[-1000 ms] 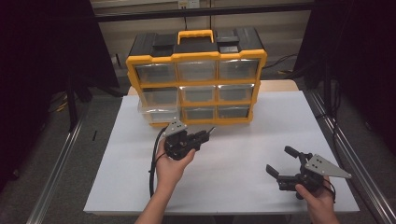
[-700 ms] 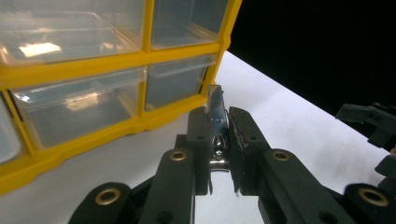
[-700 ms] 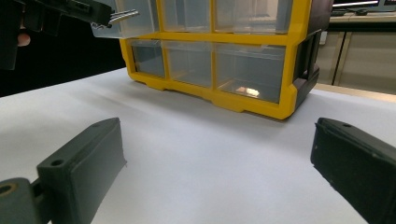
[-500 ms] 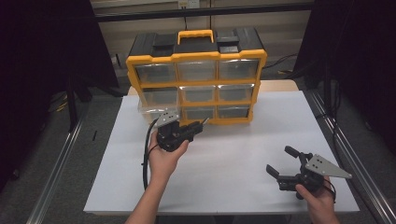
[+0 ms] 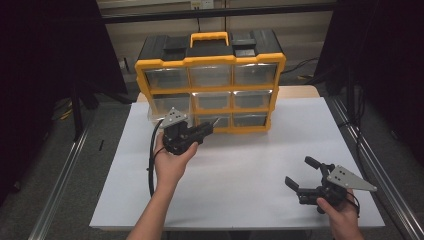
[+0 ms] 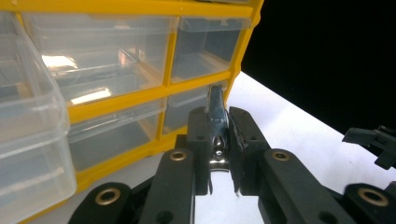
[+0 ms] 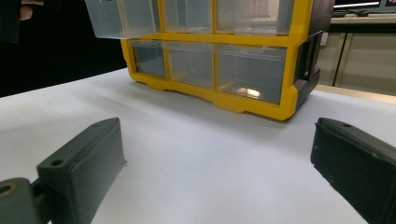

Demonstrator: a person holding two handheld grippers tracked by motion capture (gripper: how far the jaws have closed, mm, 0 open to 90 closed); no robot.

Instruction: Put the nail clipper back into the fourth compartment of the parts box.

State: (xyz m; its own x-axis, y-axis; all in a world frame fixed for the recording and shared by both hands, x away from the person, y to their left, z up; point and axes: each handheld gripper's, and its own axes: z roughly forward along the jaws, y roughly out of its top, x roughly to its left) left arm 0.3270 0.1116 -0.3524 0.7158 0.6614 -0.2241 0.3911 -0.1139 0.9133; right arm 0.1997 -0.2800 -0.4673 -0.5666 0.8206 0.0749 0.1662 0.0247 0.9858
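A yellow and black drawer organizer (image 5: 210,60) stands at the back of the white table, with clear plastic drawers in three rows. Its middle-left drawer (image 5: 164,106) is pulled out a little; it also appears as the drawer (image 7: 122,18) at upper left in the right gripper view. My left gripper (image 5: 206,131) hovers just in front of the bottom row, shut on a small shiny metal piece (image 6: 216,122) that sticks out past the jaws. My right gripper (image 5: 300,171) rests low at the table's front right, open and holding nothing, the same right gripper (image 7: 219,158) facing the organizer.
White sheet (image 5: 240,170) covers the table top. Metal rails (image 5: 65,175) run along both sides of the table, with dark floor beyond them. A black cable (image 5: 150,165) loops down from the left gripper beside the forearm.
My left gripper, still holding the metal piece, has moved back and to the left, closer to the pulled-out drawer. The right gripper has stayed put.
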